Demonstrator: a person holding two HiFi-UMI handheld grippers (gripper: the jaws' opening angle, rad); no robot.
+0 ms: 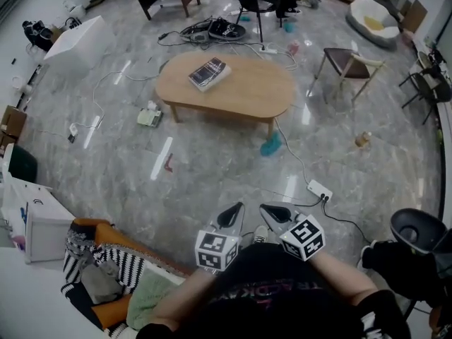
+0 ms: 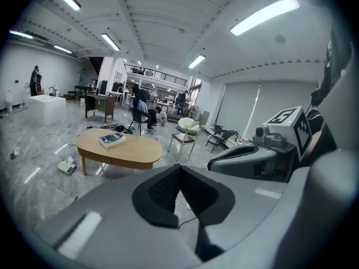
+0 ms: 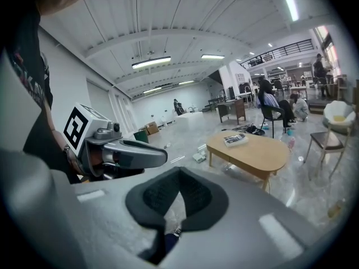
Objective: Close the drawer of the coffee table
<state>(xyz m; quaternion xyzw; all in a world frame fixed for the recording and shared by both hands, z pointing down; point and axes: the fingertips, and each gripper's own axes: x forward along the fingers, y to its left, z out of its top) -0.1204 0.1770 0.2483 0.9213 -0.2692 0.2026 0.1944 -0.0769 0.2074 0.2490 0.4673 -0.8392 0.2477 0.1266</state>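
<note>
The oval wooden coffee table [image 1: 233, 83] stands in the middle of the floor, well ahead of both grippers; I also see the coffee table [image 2: 123, 150] in the left gripper view and the coffee table [image 3: 255, 153] in the right gripper view. A book [image 1: 208, 73] lies on its top. No pulled-out drawer shows from here. My left gripper [image 1: 230, 215] and right gripper [image 1: 275, 212] hang side by side close to my body, both shut and empty, pointing toward the table.
A power strip [image 1: 319, 189] with a cable lies on the floor ahead right. A teal object [image 1: 270, 145] lies by the table leg, a small box [image 1: 149, 117] at its left. A chair [image 1: 346, 63] stands to the right, a striped sofa [image 1: 106, 260] near left.
</note>
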